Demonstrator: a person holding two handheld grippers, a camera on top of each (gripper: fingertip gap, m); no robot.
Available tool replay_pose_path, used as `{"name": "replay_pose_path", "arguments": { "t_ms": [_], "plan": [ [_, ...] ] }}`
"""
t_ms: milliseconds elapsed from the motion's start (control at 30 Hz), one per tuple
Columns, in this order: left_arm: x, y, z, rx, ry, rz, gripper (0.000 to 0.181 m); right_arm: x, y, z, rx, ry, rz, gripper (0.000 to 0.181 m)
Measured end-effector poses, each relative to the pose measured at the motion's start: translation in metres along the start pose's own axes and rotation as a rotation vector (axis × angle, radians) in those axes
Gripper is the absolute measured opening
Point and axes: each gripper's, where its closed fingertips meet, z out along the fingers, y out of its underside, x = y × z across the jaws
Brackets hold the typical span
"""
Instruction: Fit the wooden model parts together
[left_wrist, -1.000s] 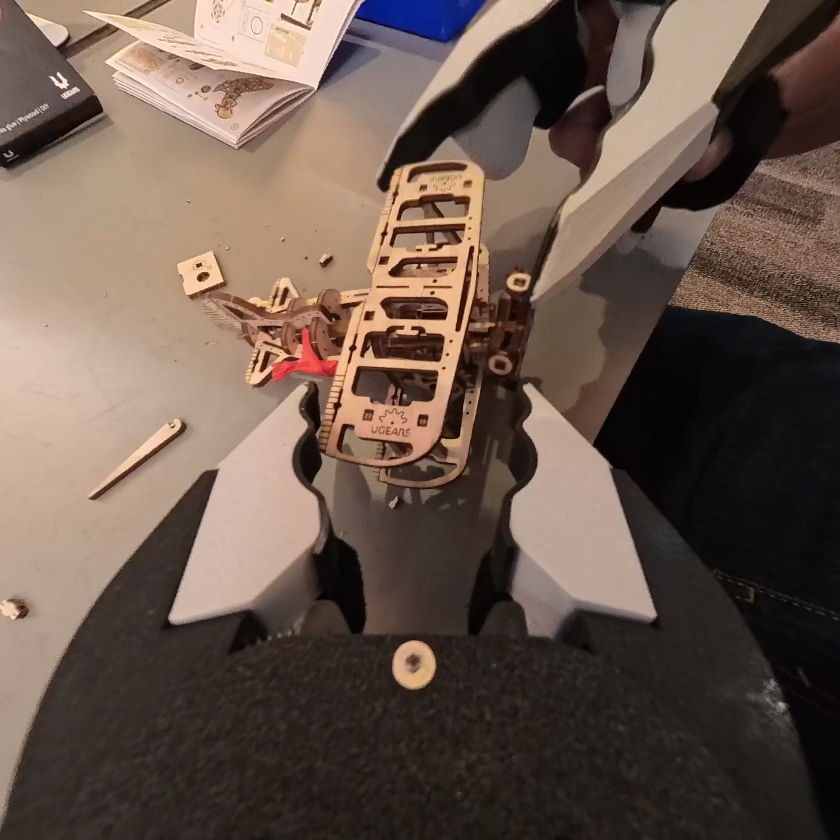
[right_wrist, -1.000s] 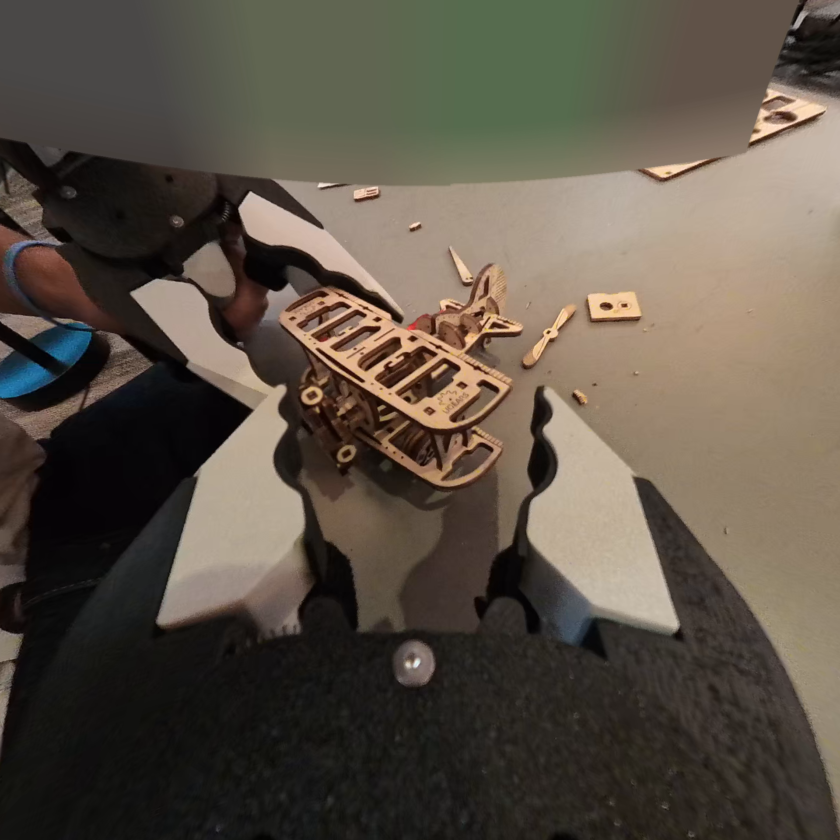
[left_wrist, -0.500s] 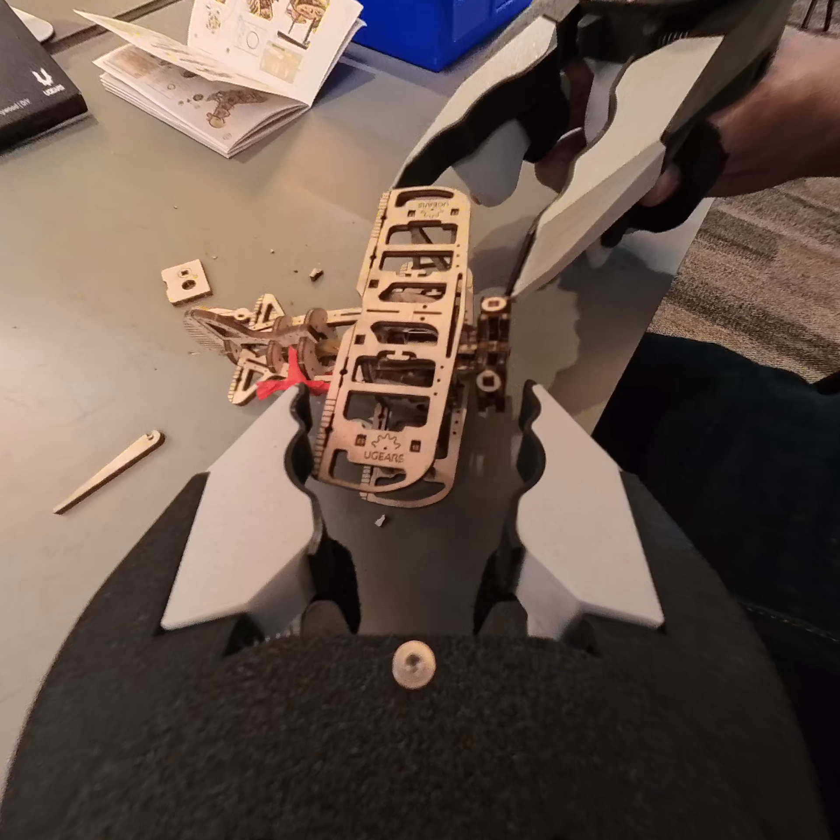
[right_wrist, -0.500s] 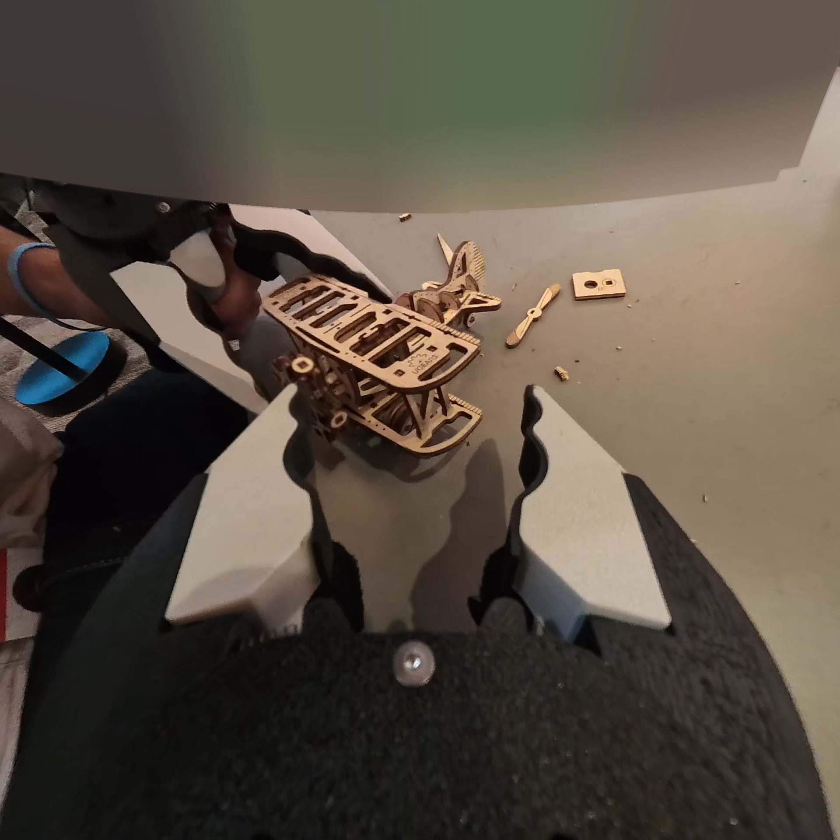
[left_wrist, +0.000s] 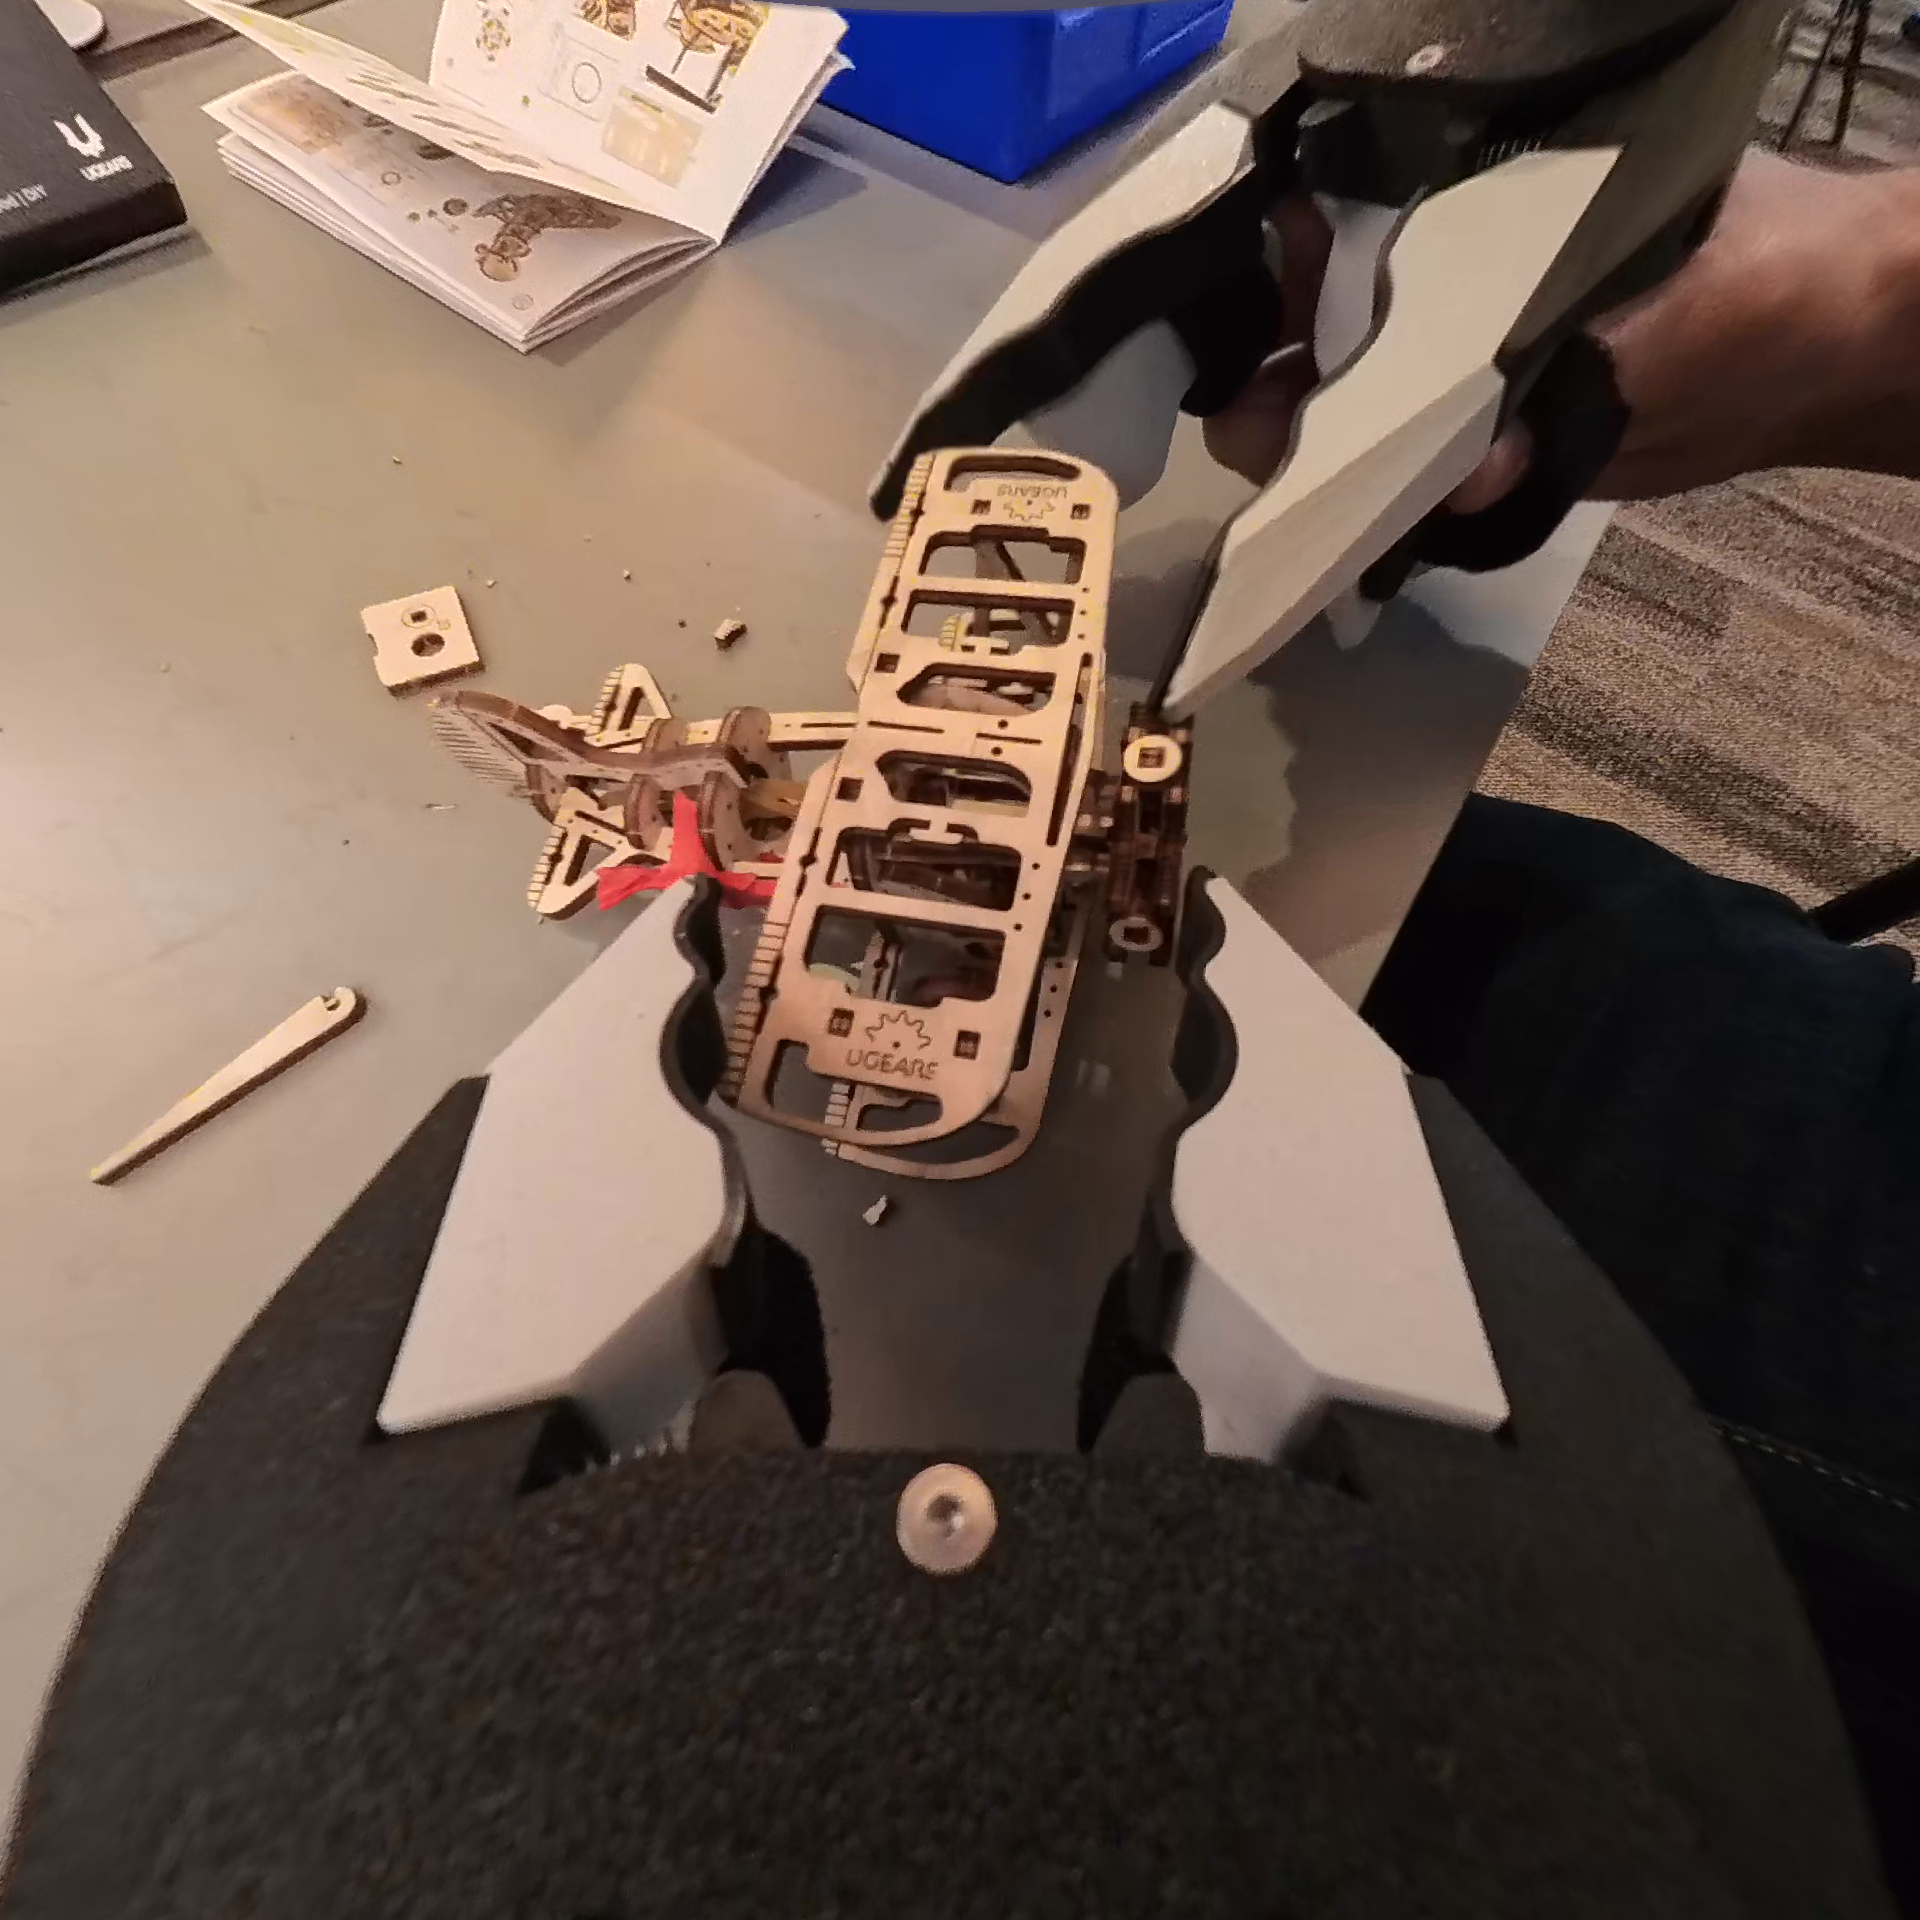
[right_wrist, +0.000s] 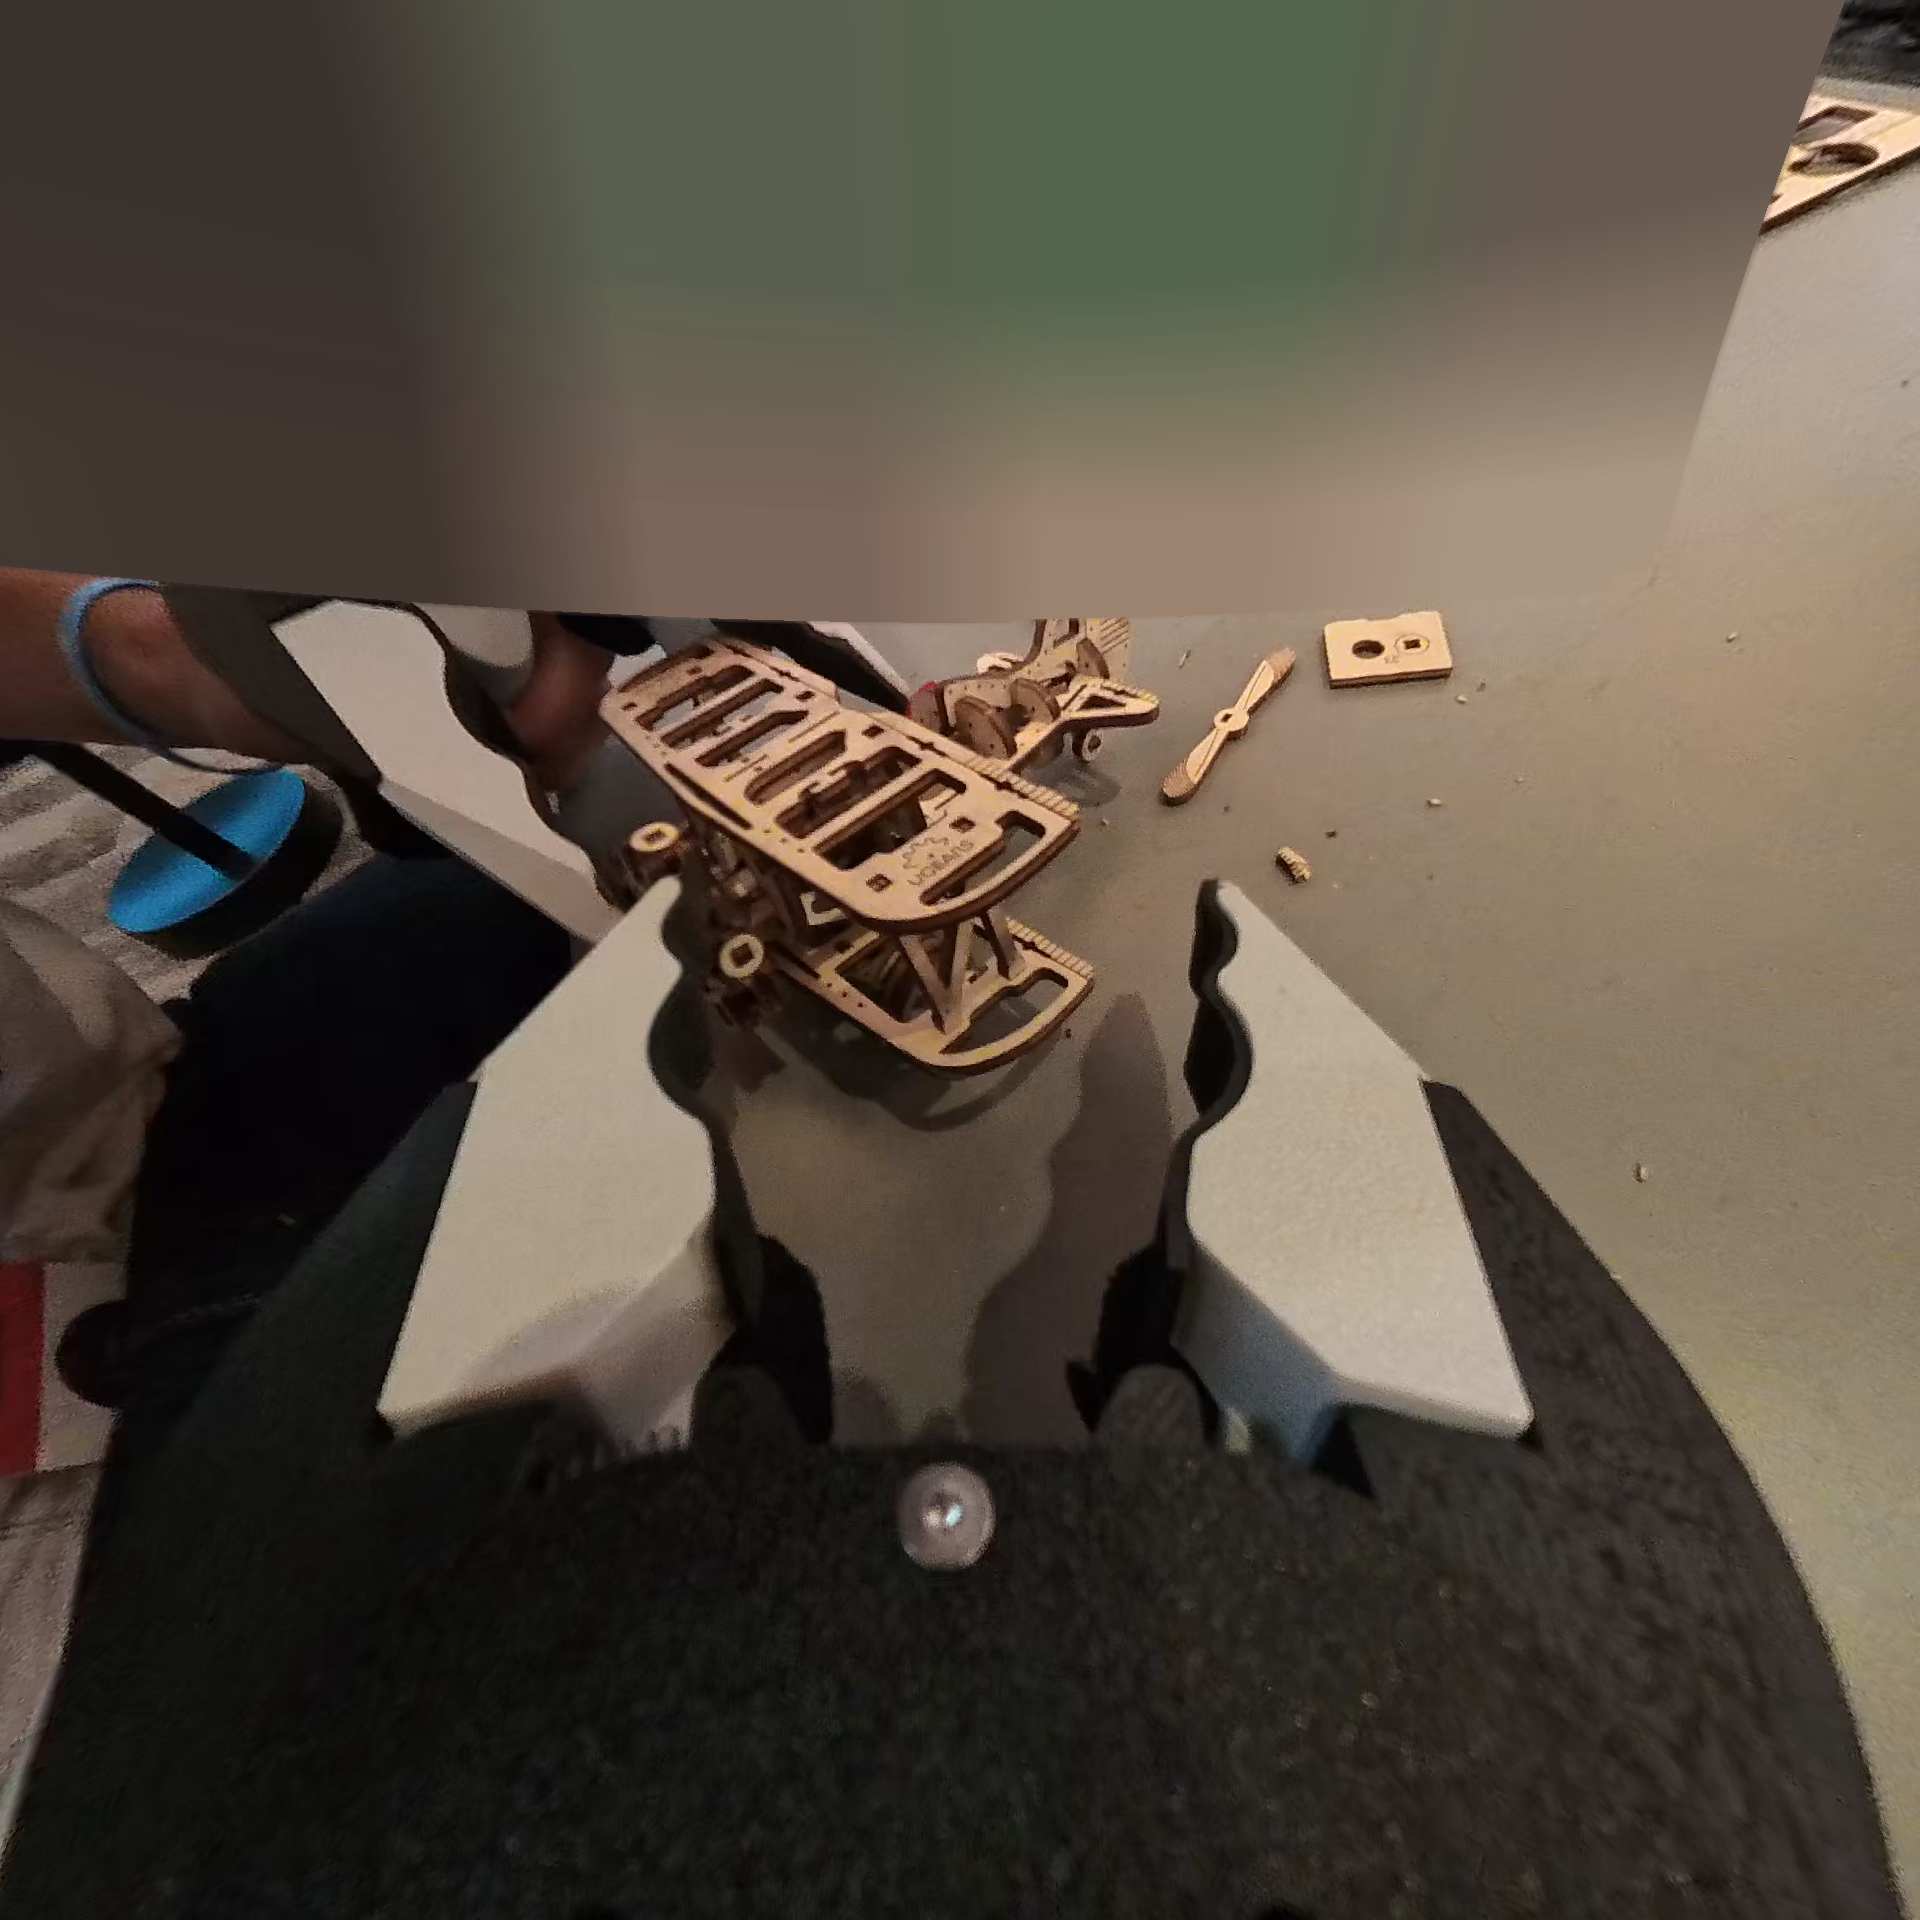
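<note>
A wooden biplane model (left_wrist: 956, 810) stands on the grey table (left_wrist: 260, 468) near its edge, with a red bit (left_wrist: 665, 883) on the fuselage. My left gripper (left_wrist: 945, 904) is open, and the near wing tip lies between its fingers without contact. My right gripper (left_wrist: 1039, 597) reaches in from the far side, also open. One of its fingertips (left_wrist: 1184, 696) is at the plane's nose. In the right wrist view the biplane (right_wrist: 862, 831) sits just ahead of my open right gripper (right_wrist: 940, 904), with the nose at the left fingertip (right_wrist: 655, 914). The left gripper (right_wrist: 582, 707) is behind it.
A loose wooden propeller (right_wrist: 1226, 727), a square wooden piece (right_wrist: 1387, 649) and a small peg (right_wrist: 1290, 862) lie right of the tail. A tapered wooden stick (left_wrist: 229, 1070), an open booklet (left_wrist: 540, 156), a black box (left_wrist: 73, 156) and a blue bin (left_wrist: 1018, 83) are on the table. A person's dark-clothed leg (left_wrist: 1662, 1143) is past the edge.
Both grippers stay open and the plane stays on the table. My left gripper has crept a little further over the near wing tip. The right view has shifted so the nose meets its left finger.
</note>
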Motion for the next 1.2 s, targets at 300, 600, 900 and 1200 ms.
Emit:
{"name": "replay_pose_path", "arguments": {
  "t_ms": [300,600,900,1200],
  "plan": [
    [-0.001,-0.001,0.001,-0.001,0.001,0.009,0.083,-0.001,0.006,0.0,-0.02,-0.006,-0.007,0.091],
    [-0.001,0.001,0.001,-0.01,-0.004,0.043,0.083,-0.003,0.001,0.005,-0.013,-0.021,-0.023,0.088],
    [-0.001,0.002,0.0,-0.012,-0.004,0.041,0.083,-0.016,-0.007,-0.01,0.0,-0.087,-0.281,0.079],
    [-0.001,0.001,0.001,-0.009,-0.001,0.034,0.082,-0.06,-0.014,-0.018,-0.011,-0.262,-0.301,0.047]
  ]
}}
